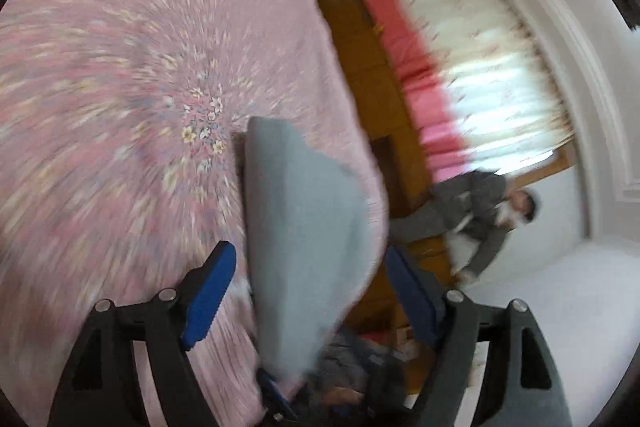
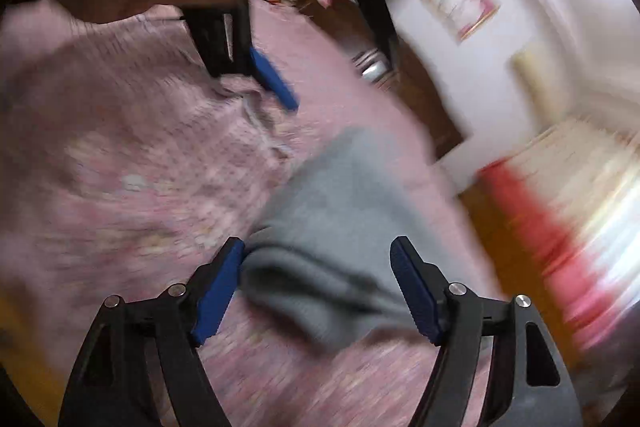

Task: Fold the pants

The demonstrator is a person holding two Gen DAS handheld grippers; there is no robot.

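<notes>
The grey pants (image 1: 304, 227) lie folded into a long thick strip on the pink floral bedspread (image 1: 140, 87), close to its right edge. My left gripper (image 1: 310, 250) is open wide, with the pants showing between its blue pads but not touched. In the right wrist view it hovers (image 2: 276, 79) beyond the far end of the pants (image 2: 340, 195), a hand above it. My right gripper (image 2: 318, 243) is at the near end. The bunched grey fabric fills the gap from pad to pad, so it is shut on the pants.
The bed's edge (image 1: 352, 99) runs diagonally, with brown floor beyond. A wooden bench with red cushions (image 1: 404, 67) stands under a bright curtained window. A person in grey (image 1: 472, 227) is beside the bench. A framed picture (image 2: 460, 3) hangs on the white wall.
</notes>
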